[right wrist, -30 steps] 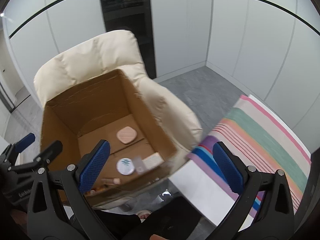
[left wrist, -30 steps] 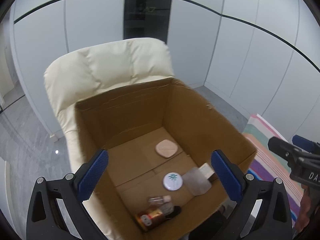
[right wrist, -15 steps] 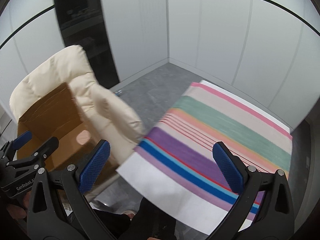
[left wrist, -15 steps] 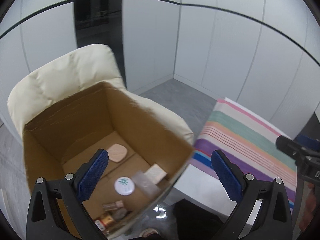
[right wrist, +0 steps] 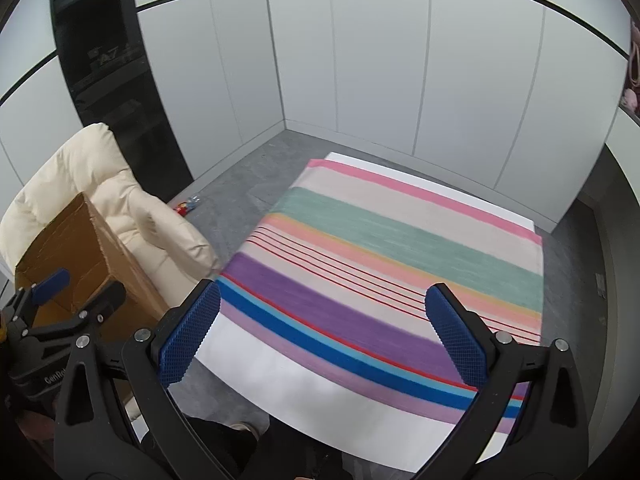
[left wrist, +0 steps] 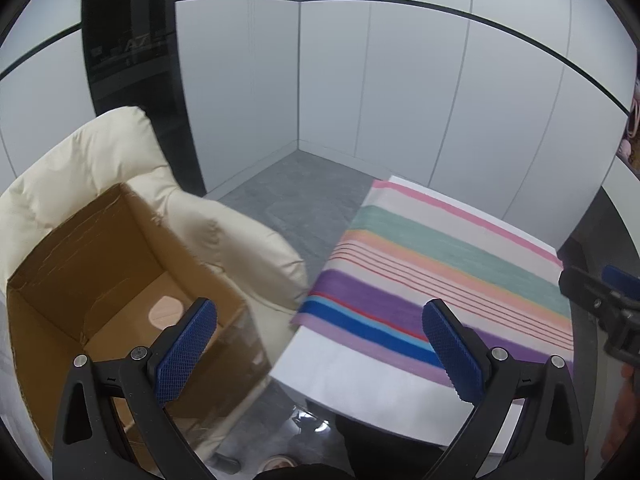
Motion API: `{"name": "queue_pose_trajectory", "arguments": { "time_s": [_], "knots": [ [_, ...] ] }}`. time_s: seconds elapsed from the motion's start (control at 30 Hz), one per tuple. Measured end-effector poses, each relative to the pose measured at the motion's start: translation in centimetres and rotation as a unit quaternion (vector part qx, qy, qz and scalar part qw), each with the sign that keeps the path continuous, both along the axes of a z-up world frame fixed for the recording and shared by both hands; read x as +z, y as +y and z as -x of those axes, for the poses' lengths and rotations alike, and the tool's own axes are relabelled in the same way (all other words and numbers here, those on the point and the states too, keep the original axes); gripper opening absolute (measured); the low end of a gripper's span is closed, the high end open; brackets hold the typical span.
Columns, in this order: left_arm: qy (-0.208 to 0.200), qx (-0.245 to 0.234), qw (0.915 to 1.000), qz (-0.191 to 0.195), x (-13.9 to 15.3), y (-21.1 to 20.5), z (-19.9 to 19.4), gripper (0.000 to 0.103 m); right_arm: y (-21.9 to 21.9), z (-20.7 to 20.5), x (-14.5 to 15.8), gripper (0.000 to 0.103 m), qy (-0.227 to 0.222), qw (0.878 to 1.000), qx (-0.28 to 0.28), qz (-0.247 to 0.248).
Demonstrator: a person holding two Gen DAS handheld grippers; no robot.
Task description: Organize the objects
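An open cardboard box (left wrist: 84, 276) sits on a cream padded chair (left wrist: 224, 240) at the left. A pink flat pad (left wrist: 164, 312) lies on its floor; the other contents are hidden by the near wall. My left gripper (left wrist: 320, 346) is open and holds nothing, hovering between the box and a table with a striped cloth (left wrist: 448, 280). My right gripper (right wrist: 324, 338) is open and holds nothing, above the striped cloth (right wrist: 380, 264). The box (right wrist: 80, 256) shows at the left of the right wrist view, with the left gripper's body in front of it.
A small red and blue object (right wrist: 187, 205) lies on the grey floor (right wrist: 256, 168) beside the chair (right wrist: 120, 200). White wall panels (right wrist: 360, 60) and a dark glass cabinet (right wrist: 112, 72) stand behind. A person's dark-clad legs show at the bottom edge.
Both views have swung right, away from the box and toward the striped cloth. The box slid to the left edge and most of its contents went out of sight. Both grippers stay open.
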State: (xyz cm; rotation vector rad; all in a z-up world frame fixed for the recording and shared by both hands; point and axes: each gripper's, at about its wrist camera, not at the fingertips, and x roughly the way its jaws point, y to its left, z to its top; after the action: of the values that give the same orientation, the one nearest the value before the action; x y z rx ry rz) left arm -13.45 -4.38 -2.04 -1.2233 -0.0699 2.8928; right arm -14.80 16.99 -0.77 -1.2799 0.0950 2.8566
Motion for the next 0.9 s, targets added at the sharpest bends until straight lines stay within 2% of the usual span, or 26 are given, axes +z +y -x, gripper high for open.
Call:
{"name": "queue_pose_trajectory", "arguments": {
  "time_s": [0.23,0.3,0.43,0.67,0.8,0.9],
  "knots": [
    [0.013,-0.019,0.9997,0.013,1.8,2.2,-1.2,0.103,3.5,-1.8,0.4,0.103,-0.004,0.999,-0.039,0.003],
    [0.023,-0.015,0.9992,0.028,2.6,2.6,-2.2,0.103,4.0,-2.4,0.7,0.103,-0.002,0.999,-0.04,0.008],
    [0.031,-0.013,0.9989,0.032,3.7,2.9,-4.5,0.103,4.2,-4.5,1.6,0.103,0.006,0.999,-0.037,0.016],
    [0.005,-0.024,0.999,0.037,3.5,3.1,-9.7,0.103,3.7,-10.1,2.5,0.103,0.0,1.0,-0.011,0.006],
    [0.0,-0.023,0.998,0.058,3.0,3.1,-12.7,0.103,3.8,-13.0,2.4,0.103,-0.004,1.0,-0.01,0.009],
    [-0.007,-0.016,0.9984,0.054,2.8,3.1,-14.1,0.103,4.0,-14.5,2.1,0.103,-0.014,1.0,-0.015,0.014]
  ]
}}
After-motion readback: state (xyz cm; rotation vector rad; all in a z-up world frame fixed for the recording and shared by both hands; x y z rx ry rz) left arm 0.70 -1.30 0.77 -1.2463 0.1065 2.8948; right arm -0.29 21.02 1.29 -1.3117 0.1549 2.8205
